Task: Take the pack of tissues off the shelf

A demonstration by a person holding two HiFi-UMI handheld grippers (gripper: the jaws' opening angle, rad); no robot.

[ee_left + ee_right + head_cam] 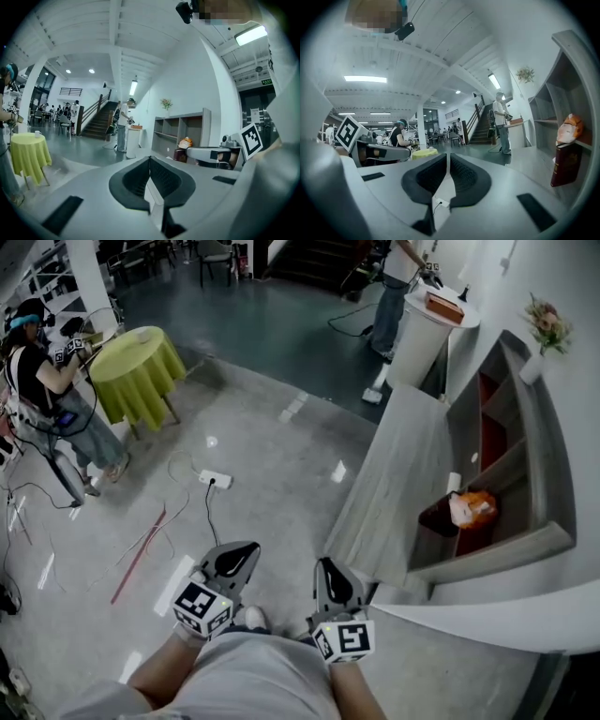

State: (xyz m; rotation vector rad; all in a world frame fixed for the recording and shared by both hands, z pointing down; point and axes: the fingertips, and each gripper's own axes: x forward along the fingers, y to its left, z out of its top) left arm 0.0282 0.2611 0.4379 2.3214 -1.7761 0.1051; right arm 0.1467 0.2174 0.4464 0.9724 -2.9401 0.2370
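An orange-and-white soft pack (472,508) lies in a lower compartment of the grey shelf unit (497,554), against a dark red box (439,518). The pack also shows in the left gripper view (186,142) and the right gripper view (568,129). My left gripper (234,559) and right gripper (335,579) are held low near my body, well short of the shelf. The left gripper's (150,158) jaws meet with nothing between them. The right gripper's (448,155) jaws are likewise together and empty.
A grey platform (394,474) runs in front of the shelf. A vase of flowers (544,329) stands on its top. A power strip (215,480) and cables lie on the floor. A person (37,381) stands by a green table (141,371); another stands at a white counter (422,329).
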